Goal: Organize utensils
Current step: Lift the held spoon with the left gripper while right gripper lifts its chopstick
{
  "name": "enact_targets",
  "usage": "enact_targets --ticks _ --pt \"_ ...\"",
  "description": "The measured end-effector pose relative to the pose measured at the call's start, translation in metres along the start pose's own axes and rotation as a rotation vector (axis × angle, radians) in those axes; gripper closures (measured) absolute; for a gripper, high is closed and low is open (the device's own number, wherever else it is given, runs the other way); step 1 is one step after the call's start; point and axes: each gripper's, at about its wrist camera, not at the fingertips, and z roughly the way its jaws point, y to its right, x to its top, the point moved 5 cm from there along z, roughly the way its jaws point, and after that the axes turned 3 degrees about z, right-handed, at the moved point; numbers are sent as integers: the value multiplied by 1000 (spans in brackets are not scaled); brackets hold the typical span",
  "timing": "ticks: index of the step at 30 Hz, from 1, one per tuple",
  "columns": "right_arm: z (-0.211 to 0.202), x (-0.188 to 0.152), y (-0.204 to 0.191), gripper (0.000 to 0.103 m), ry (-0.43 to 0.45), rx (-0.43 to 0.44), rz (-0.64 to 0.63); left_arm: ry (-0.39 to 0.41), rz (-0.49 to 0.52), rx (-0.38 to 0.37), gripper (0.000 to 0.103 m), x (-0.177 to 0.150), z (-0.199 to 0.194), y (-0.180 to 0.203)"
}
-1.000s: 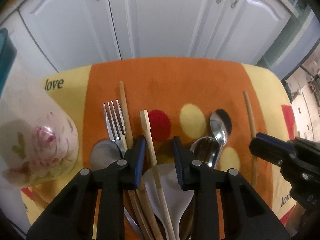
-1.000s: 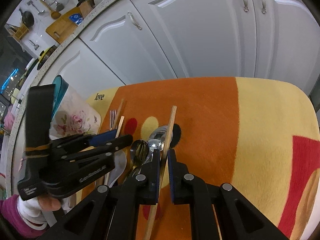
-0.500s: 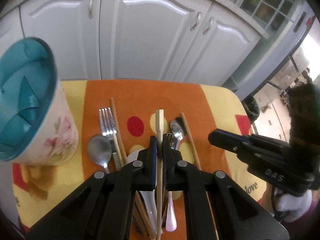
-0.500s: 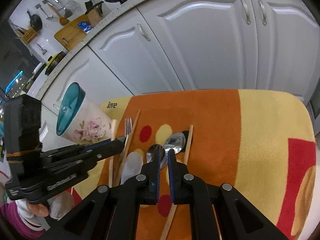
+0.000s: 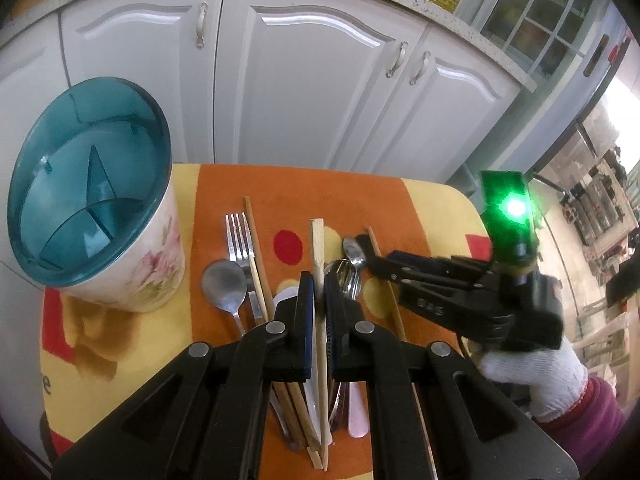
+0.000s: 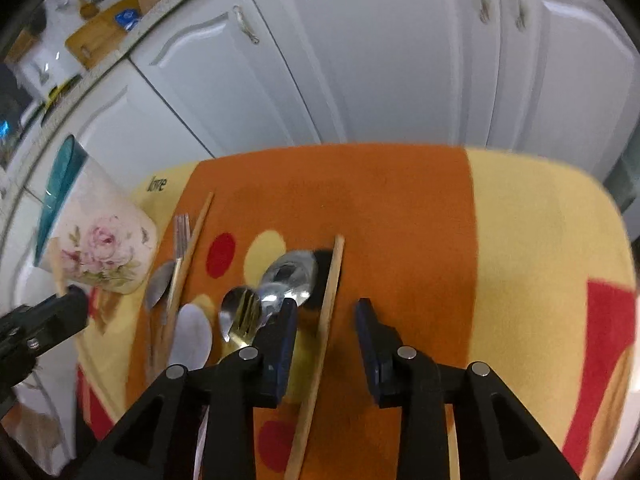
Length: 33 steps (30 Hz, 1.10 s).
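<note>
The left gripper [image 5: 319, 300] pinched a chopstick [image 5: 319, 264] above the mat [image 5: 432, 208], near the cup [image 5: 96, 200]. The right gripper [image 6: 326, 328] had just been opening around another stick [image 6: 328, 304]. The thin chopstick might slip and fall.

Cloth-covered bench, utensils laid out

A bench under an orange, yellow and red cloth [image 6: 400, 200] carried a floral holder [image 5: 132, 264] at its left. Beside it on the cloth lay a fork [image 5: 238, 232], a steel spoon [image 5: 224, 284], a white spoon [image 6: 190, 336], two overlapping spoons [image 6: 288, 276] and one loose chopstick [image 6: 324, 320]
</note>
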Motion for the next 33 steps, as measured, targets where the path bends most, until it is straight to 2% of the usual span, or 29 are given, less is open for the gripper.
enact_targets --ticks 1,2,6,11,17,24,33 --pt "2 1 -3 83 -4 -33 -33 1 1 -1 99 0 -1 0" --pt "2 2 -6 96 -7 -58 -65 5 1 -2 99 -1 -3 1" --pt "-10 -3 -7 96 12 -44 -85 13 1 -7 99 -2 -10 0" --pt "-60 -7 -1 97 107 62 -12 29 7 -18 99 -3 -20 4" --pt "-119 -10 -11 98 214 159 5 59 24 -34 99 -2 -37 11" --pt "-153 -22 -34 98 292 165 -43 95 34 -33 99 0 -55 13" --pt "-185 -5 -60 98 369 179 -106 151 28 -32 99 9 -79 11"
